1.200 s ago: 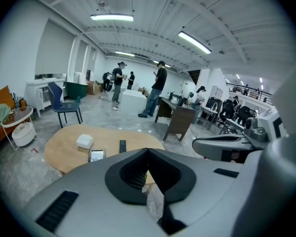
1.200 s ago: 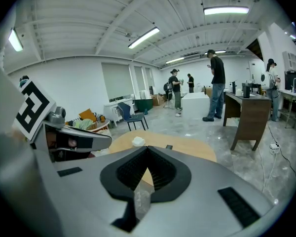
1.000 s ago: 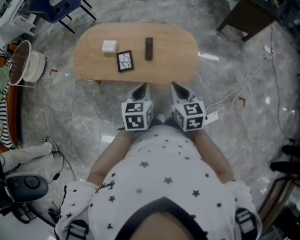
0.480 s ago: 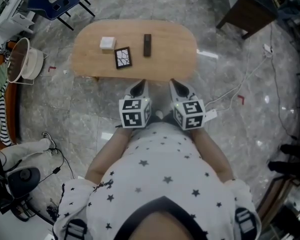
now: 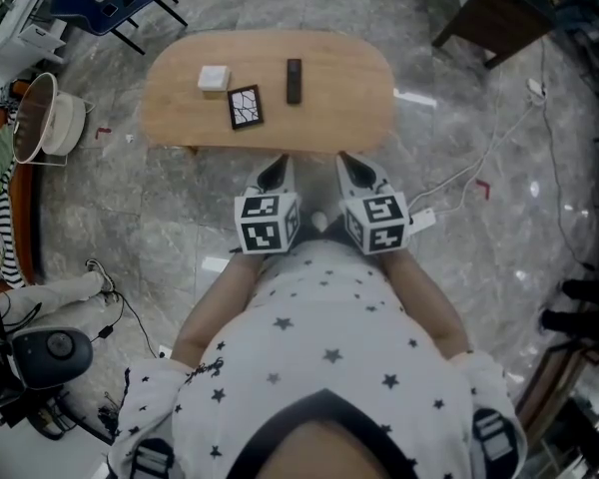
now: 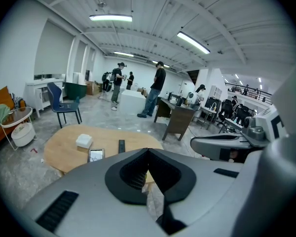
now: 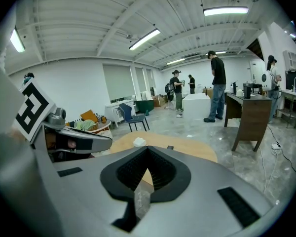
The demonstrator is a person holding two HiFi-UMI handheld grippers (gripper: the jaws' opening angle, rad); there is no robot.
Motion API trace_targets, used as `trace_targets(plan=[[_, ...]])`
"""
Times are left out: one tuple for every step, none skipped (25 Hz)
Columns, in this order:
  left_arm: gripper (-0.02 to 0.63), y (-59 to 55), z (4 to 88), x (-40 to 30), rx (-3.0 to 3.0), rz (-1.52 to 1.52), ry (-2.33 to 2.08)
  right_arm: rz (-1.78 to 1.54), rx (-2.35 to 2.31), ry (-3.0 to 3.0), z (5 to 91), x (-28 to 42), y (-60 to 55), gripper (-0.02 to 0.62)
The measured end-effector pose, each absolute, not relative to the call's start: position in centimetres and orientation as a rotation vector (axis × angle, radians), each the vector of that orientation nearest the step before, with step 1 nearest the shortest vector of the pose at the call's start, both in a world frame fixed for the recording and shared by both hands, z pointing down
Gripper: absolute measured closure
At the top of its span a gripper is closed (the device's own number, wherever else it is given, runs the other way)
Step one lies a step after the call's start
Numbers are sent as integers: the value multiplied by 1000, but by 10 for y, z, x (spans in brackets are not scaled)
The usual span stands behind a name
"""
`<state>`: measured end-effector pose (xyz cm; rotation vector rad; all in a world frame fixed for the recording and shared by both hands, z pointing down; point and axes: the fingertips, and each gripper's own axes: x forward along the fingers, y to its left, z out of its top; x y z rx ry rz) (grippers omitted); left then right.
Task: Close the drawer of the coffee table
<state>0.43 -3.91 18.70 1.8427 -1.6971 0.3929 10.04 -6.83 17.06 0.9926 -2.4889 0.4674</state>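
The oval wooden coffee table (image 5: 339, 98) stands on the marble floor just ahead of me; its drawer is not visible in any view. On its top lie a white box (image 5: 214, 77), a phone with a cracked pattern (image 5: 245, 107) and a black remote (image 5: 294, 80). My left gripper (image 5: 277, 170) and right gripper (image 5: 350, 166) hover side by side close to my body. Both point at the table's near edge, a short way off it. Each has its jaws shut with nothing between them, as the left gripper (image 6: 148, 150) and right gripper (image 7: 147, 148) show in their own views.
A blue chair (image 5: 110, 8) stands beyond the table's left end, and a white wire-frame side table (image 5: 40, 118) is at the left. A dark desk (image 5: 489, 18) is at the far right, with a white cable (image 5: 479, 173) across the floor. Several people (image 6: 155, 88) stand far behind.
The whole scene has slid slightly upward in the head view. Both grippers keep their place before my body and stay shut.
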Motion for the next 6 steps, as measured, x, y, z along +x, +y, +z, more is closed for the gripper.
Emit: trace_targets(plan=[[599, -39, 187, 4, 1841, 392, -1697, 465, 990, -2487, 171, 100, -68, 589], [599, -38, 188, 5, 1840, 393, -1697, 461, 988, -2485, 172, 100, -68, 589], [598, -38, 188, 4, 1839, 395, -1696, 459, 985, -2483, 172, 100, -68, 589], [599, -38, 189, 4, 1838, 396, -1696, 457, 983, -2482, 173, 99, -67, 589], [600, -37, 189, 3, 1837, 397, -1696, 455, 981, -2481, 173, 98, -67, 589], [598, -37, 190, 2, 1835, 397, -1696, 454, 979, -2480, 173, 97, -67, 589]])
